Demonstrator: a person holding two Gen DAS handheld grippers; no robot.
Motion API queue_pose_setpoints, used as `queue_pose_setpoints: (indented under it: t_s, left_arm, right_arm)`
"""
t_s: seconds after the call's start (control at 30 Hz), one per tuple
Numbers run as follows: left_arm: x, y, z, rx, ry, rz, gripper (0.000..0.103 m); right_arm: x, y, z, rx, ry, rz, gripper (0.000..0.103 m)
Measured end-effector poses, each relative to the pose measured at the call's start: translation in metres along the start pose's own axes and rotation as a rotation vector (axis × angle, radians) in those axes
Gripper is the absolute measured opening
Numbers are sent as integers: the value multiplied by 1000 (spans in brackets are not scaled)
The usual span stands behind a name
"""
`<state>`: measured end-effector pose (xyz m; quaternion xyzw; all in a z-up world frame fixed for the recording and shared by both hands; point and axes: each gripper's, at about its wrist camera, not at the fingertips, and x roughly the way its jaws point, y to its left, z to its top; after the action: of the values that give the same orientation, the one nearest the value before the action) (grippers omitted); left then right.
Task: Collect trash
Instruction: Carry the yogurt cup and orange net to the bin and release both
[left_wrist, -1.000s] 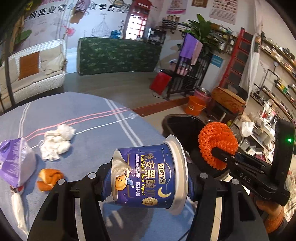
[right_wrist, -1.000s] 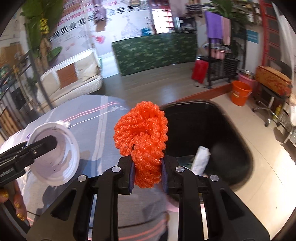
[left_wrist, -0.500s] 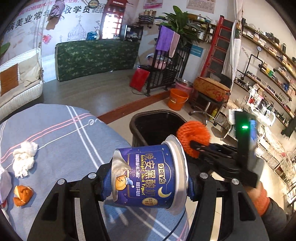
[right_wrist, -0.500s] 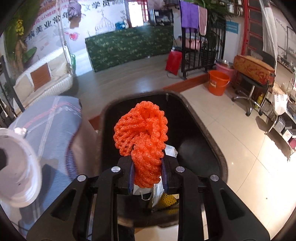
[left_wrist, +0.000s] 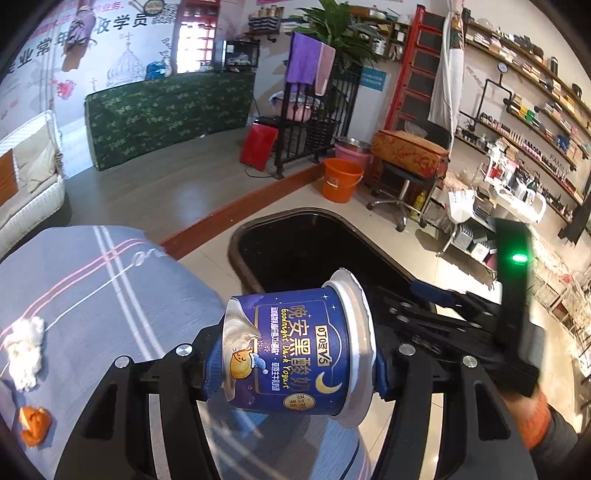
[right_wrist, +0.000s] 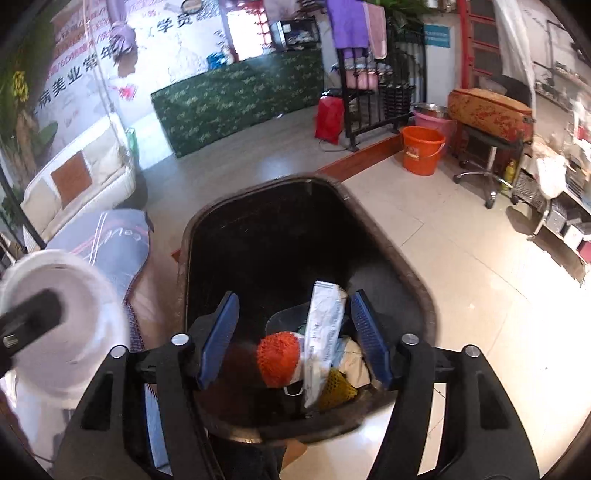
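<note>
Two tools: the left tool (left_wrist: 295, 363) squeezes the yogurt cup (left_wrist: 291, 349); the right tool (right_wrist: 293, 338) is spread apart, holding nothing.
Cup place: near the bin (right_wrist: 406, 266), above the counter (left_wrist: 92, 295) edge.
Orange net (right_wrist: 277, 356): lying in the bin.
Risk: let go too soon, and the cup may miss.

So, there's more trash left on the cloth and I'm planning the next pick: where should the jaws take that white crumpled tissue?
Grip the white crumpled tissue across its narrow middle, coming straight down from above. It lies as a low, long, soft wad on the striped tablecloth, with bare cloth either side for the jaws, and the orange peel sits apart from it.
</note>
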<state>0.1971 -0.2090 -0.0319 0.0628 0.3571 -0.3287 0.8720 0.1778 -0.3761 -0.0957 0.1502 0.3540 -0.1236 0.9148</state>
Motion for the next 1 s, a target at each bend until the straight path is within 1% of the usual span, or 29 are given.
queue_pose_setpoints:
  t_s: [0.17, 0.3, 0.43, 0.87, 0.9, 0.93, 0.97, 1.0]
  left_arm:
    - [23, -13, 9, 16, 30, -37, 59]
    - [44, -23, 14, 29, 64, -43, 59]
    - [63, -29, 16, 17, 100, -51, 59]
    - [96, -38, 14, 27, 202, -39, 60]
    - [98, -38, 14, 27, 208, -38, 61]
    - [99, -38, 15, 26, 213, -37, 68]
    - [100, -39, 15, 26, 214, -35, 81]
    - [99, -40, 16, 27, 207, -28, 86]
  right_arm:
    - [-26, -14, -6, 23, -22, -7, 66]
    - [-47, -29, -12, 59, -53, -32, 66]
    - [-60, -42, -13, 89, -76, -60, 66]
    - [-69, -63, -15, 145, -92, -68, 66]
    - [-69, -65, -15, 148, -91, -67, 66]
    - [-69, -65, -15, 149, -89, -68, 66]
    - [-69, -65, -16, 149, -86, -71, 66]
    - [-69, -66, -17, 149, -86, -70, 66]
